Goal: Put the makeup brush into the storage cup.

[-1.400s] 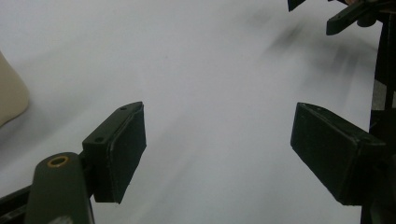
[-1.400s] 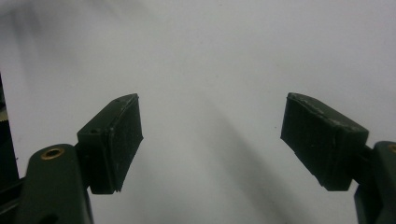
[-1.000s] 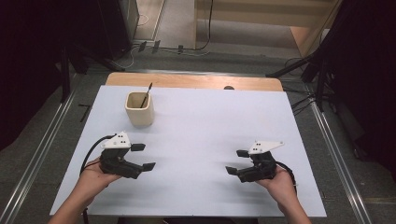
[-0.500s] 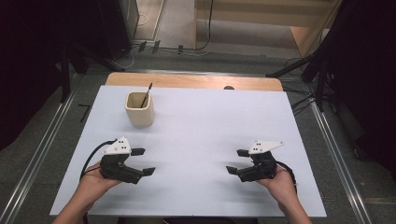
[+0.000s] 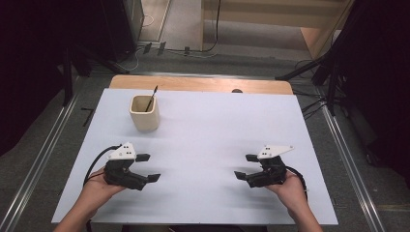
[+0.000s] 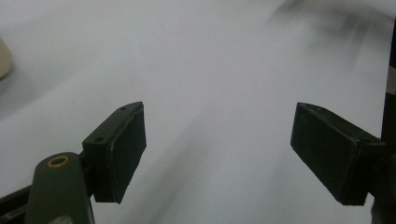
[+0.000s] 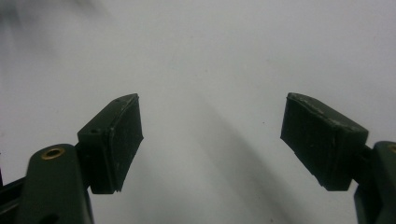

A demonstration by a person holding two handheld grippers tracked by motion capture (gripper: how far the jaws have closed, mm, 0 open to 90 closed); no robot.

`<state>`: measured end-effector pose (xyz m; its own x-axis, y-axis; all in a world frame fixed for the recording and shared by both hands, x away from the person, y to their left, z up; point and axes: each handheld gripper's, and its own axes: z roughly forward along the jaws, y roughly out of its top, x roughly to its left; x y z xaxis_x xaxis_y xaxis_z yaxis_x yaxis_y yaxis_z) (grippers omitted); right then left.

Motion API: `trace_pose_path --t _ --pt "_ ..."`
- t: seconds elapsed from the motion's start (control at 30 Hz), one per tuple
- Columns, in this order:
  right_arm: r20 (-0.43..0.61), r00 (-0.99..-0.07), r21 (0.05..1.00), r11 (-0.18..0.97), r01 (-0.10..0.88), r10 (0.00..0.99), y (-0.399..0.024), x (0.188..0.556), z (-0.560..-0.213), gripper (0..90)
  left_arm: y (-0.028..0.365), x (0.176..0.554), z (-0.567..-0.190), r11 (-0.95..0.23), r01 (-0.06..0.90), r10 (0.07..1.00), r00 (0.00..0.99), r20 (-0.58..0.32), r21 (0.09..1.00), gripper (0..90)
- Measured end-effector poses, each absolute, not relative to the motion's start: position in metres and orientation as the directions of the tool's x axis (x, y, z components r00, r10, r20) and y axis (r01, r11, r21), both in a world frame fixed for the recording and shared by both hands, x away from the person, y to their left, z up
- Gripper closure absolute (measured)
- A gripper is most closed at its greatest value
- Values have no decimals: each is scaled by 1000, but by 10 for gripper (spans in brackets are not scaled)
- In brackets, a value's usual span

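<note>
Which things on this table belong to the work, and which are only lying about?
Belong to the work:
- left hand-held gripper, open
- right hand-held gripper, open
- beige cup, nearest to the left one
- thin dark stick standing in the cup

Only lying about:
- white sheet on the table
- floor cables behind the table

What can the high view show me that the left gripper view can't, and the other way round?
The high view takes in the whole white table, the cream cup with a thin dark stick in it, both hands and the right gripper, standing open. The left gripper view gives a close look at the inner faces of the left gripper, its pads wide apart with nothing between them. Both show the white tabletop, the open left gripper and the cup, a mere sliver at the edge of the left gripper view.
</note>
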<state>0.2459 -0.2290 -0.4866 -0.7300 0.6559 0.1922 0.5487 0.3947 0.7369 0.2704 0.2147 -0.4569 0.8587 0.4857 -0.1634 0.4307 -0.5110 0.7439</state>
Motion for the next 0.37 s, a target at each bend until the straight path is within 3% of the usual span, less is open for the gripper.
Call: trace_pose_path --t 0.37 --pt "192 -732 735 398 549 654 -228 246 -487 216 216 271 -457 -506 432 486 858 -167 746 186"
